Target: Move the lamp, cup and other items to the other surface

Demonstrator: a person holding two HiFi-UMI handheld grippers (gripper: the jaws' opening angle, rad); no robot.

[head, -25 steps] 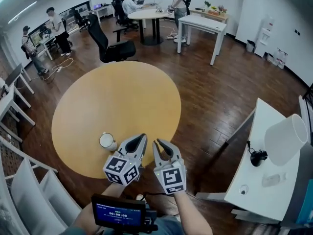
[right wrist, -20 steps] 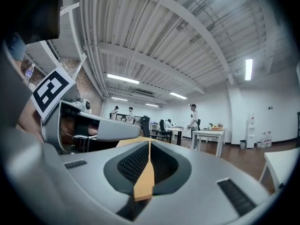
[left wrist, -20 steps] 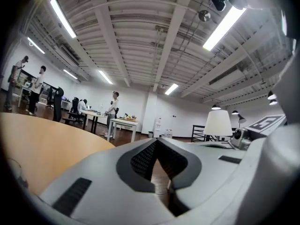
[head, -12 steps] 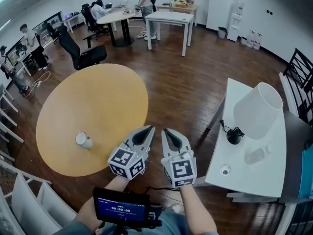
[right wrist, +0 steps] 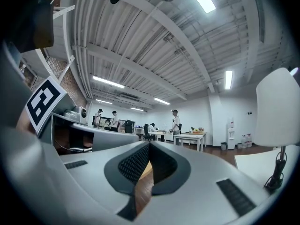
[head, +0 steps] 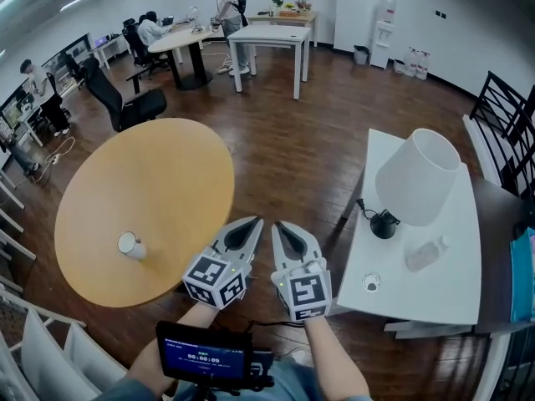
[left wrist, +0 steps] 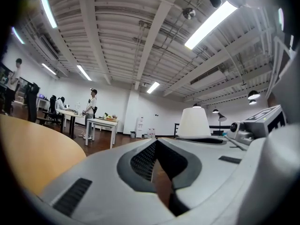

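Here both tools sit low in the middle of the head view, side by side and pointing toward the top of the frame: the left gripper (head: 250, 226) and the right gripper (head: 281, 227) each have their jaws pressed together with nothing between them. The lamp (head: 416, 178) stands on the white table (head: 443, 295) at the right of the frame, with a clear bottle (head: 425, 253) and a small round item (head: 371, 282) lower on the same top. The cup (head: 129, 245) sits alone on the round table (head: 150, 182) at the left, near its lower edge. So the lamp lies right and slightly up from the tools, with the right gripper nearer; the cup lies left, nearer the left gripper. My guess is that the lamp comes next, and its jaws must part first. Only the head view shows the cup and the bottle. The left gripper view shows the lamp upright, its long axis vertical, and the right gripper view shows the thin stem under the shade.
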